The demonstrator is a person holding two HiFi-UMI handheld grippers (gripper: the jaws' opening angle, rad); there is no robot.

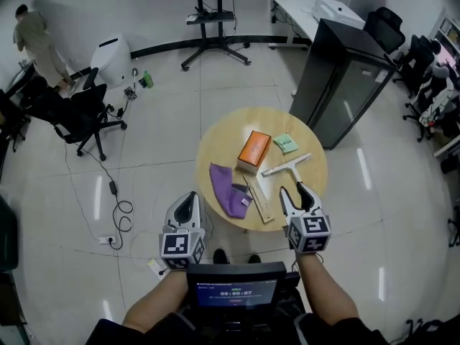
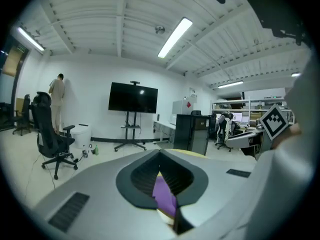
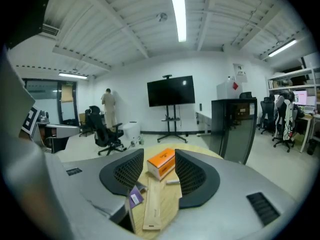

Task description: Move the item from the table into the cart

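While right tool (image 1: 291, 188) is held wide, empty, and left tool (image 1: 190, 195) closed, orange box (image 1: 254, 150) is judged light, stiff; to be taken across long sides.

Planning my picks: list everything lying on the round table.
On the round table: orange box, green pad, white T-shaped tool, purple cloth, wooden strip. Anything under the cloth is hidden.

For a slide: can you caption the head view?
Left gripper and right gripper poised at a round table bearing box, cloth, squeegee, wooden strip.
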